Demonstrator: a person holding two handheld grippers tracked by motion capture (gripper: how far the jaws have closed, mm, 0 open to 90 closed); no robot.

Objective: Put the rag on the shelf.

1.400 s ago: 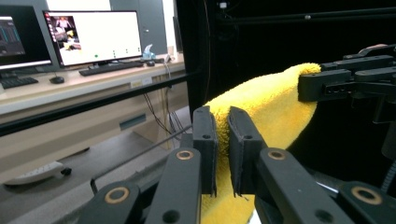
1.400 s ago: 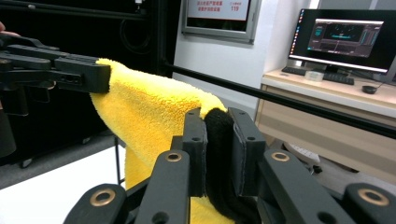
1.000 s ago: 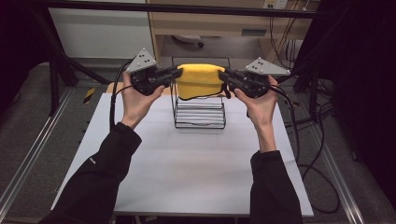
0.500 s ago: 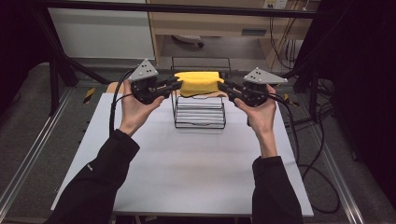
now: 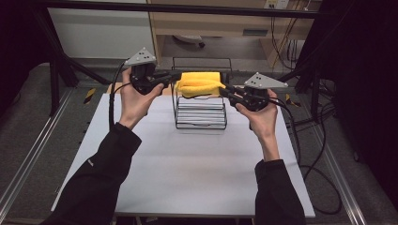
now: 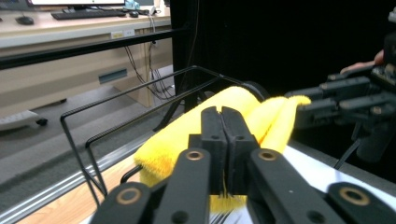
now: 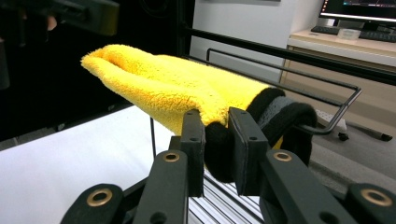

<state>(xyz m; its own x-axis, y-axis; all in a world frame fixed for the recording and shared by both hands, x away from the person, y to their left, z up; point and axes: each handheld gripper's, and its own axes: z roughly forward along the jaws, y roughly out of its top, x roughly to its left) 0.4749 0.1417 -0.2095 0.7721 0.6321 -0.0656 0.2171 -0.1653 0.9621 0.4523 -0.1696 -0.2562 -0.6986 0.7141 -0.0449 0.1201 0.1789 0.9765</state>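
High view: the yellow cloth (image 5: pixel 201 84) hangs stretched just above the wire rack (image 5: pixel 201 111); the left gripper (image 5: pixel 174 78) pinches one end, the right gripper (image 5: pixel 224 90) its black-edged end. Judging by this, lowering and releasing remain.

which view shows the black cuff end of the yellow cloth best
The right gripper view: the fluffy yellow cloth's black cuff sits large, pinched by the right gripper. The high view shows it tiny; the left gripper view shows mostly yellow pile.

One yellow cloth (image 5: pixel 199 84), one black wire rack (image 5: pixel 201 111), one white table (image 5: pixel 187 164), and two grippers: left gripper (image 5: pixel 174 77), right gripper (image 5: pixel 225 90).
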